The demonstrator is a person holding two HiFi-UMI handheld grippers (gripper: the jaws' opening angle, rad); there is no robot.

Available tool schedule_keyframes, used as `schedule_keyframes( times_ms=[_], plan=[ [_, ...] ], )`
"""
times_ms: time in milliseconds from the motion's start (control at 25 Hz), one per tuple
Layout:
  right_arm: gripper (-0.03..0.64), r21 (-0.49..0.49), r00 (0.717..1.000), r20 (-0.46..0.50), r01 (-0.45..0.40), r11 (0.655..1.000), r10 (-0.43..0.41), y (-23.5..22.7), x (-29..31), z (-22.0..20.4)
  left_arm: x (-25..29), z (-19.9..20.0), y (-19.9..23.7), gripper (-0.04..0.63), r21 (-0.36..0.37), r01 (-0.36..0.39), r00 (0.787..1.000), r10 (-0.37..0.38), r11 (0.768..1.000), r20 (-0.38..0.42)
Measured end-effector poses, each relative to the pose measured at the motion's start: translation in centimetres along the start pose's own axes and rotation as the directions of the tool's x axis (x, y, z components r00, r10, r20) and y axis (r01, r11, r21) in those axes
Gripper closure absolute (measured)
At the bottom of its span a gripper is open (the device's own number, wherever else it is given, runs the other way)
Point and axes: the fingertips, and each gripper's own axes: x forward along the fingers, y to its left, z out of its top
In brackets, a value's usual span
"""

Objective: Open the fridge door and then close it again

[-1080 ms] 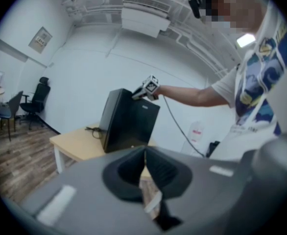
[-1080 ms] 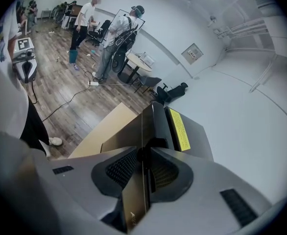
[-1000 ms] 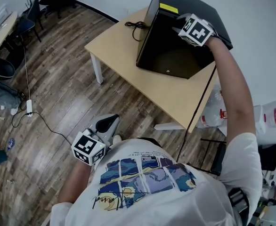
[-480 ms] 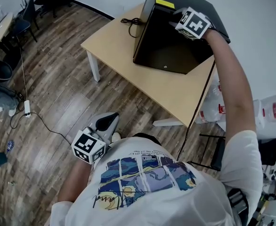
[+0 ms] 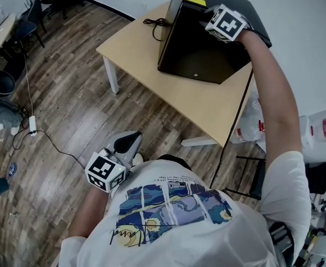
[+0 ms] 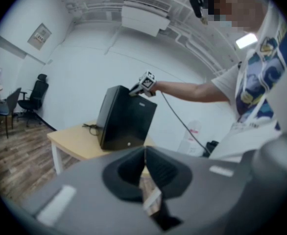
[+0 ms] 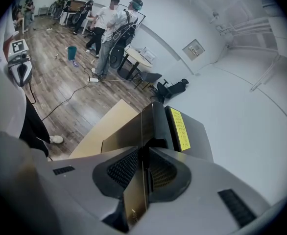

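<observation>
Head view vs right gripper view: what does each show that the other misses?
Head view only: the coiled black cable on the tabletop and the right gripper's marker cube. Right gripper view only: its jaws closed on the black fridge door's top edge, plus people standing far off. Both: the fridge's yellow label, the light wooden table, the left gripper.
</observation>
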Motion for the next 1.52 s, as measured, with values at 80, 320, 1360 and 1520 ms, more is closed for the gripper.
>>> schedule_keyframes(
  times_ms=[80, 320, 1360, 1520],
  plan=[
    [0.557, 0.001, 1.0, -0.004, -0.001, 1.0, 0.001, -0.1, 0.0, -0.1, -0.2, 0.0, -0.1, 0.583, -0.002, -0.006, 1.0, 0.006, 1.0, 0.002],
    [0.558, 0.016, 1.0, -0.013, -0.005, 1.0, 0.006, -0.1, -0.1, -0.1, -0.8, -0.2, 0.0, 0.584, -0.008, -0.016, 1.0, 0.016, 1.0, 0.006],
    [0.554, -0.105, 0.998, 0.047, -0.027, 0.994, 0.032, 4.8, -4.4, 0.0, 2.6, -0.4, -1.1, 0.583, -0.004, 0.112, 0.993, -0.112, 0.994, -0.035],
    [0.552, -0.144, 0.997, 0.067, -0.027, 0.989, 0.037, 5.7, -4.9, -0.3, 4.0, -0.2, -2.0, 0.583, 0.007, 0.119, 0.992, -0.118, 0.993, -0.042]
  ],
)
